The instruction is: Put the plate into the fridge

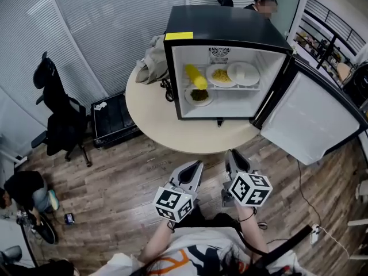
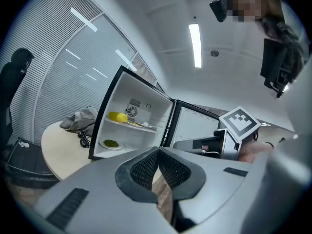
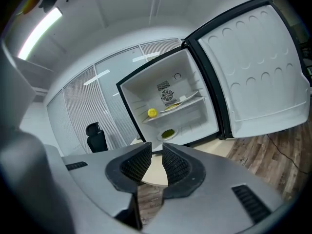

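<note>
I see a wooden floor point(image 1: 115, 183) under everything, with a round pale table point(image 1: 155, 119) standing on it. On the table sits a small black fridge point(image 1: 224, 25), its door point(image 1: 310, 117) swung wide to my right so the white inside shows. Left of the table stands a black chair point(image 1: 57, 114), and a black crate point(image 1: 112, 119) lies on the floor by the table's edge. A grey cloth point(image 1: 152, 59) is heaped on the table against the fridge's left wall.

I hold both grippers low over the floor, well short of the table. The left gripper point(image 1: 197, 165) has its jaws closed tip to tip, with nothing between them. The right gripper point(image 1: 231, 154) keeps a narrow gap, also with nothing in it.

Three plates are inside the fridge. A plain white plate point(image 1: 243, 73) lies at the right of the upper shelf, just beside a plate of yellow food point(image 1: 221, 76). A plate of greens point(image 1: 199, 95) rests on the fridge floor. A yellow lump point(image 1: 196, 76) sits at the shelf's left.
</note>
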